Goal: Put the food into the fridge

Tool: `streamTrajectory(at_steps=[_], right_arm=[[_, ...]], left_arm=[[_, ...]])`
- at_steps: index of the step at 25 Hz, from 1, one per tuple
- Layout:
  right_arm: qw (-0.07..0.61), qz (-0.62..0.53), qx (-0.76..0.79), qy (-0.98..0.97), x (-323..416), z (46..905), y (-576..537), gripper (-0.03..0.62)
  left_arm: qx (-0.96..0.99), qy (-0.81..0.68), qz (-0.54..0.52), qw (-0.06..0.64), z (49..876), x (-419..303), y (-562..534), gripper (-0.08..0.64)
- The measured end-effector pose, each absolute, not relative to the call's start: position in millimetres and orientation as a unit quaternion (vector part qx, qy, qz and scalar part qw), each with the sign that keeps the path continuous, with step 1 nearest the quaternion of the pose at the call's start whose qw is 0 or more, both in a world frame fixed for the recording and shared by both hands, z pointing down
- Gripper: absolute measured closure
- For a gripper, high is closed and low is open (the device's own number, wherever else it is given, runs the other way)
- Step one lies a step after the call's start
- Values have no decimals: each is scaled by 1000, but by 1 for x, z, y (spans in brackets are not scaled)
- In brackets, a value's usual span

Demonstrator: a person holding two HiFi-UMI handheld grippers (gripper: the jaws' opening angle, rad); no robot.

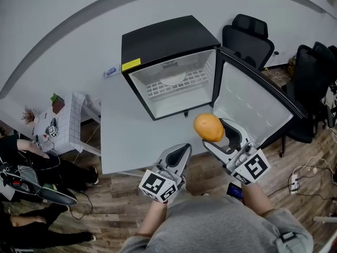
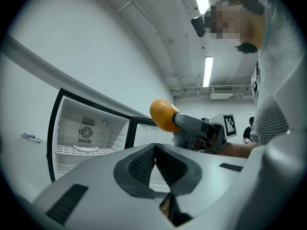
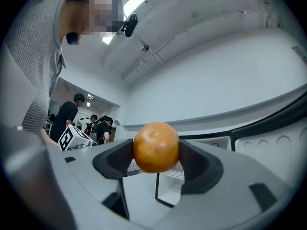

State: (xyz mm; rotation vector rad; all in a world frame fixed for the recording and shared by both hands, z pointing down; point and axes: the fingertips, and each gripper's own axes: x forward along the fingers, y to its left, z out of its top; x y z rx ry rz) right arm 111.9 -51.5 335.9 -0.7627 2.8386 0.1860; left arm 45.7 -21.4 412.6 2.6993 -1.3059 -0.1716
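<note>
Both pads [image 3: 121, 158] gripping the orange [image 3: 156, 146] show only in right gripper view.

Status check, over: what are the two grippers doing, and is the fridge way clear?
Right gripper shut on orange fruit, held up before open fridge. Left gripper shut, empty. Door wide open, white dish on shelf; nothing seen blocking.

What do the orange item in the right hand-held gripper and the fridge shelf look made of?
The round orange fruit has smooth, slightly glossy skin with faint mottling. I cannot tell whether it is real or imitation. The white grid shelf inside the black mini fridge is probably coated wire, going by its thin crossing bars with gaps between them.
</note>
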Motion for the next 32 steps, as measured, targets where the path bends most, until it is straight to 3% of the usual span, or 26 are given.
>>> streamTrajectory(at_steps=[32], right_arm=[[81,48,-312,945,-4,349,-171,281]], left_arm=[[921,-382,-50,65,422,-62,-129,549]])
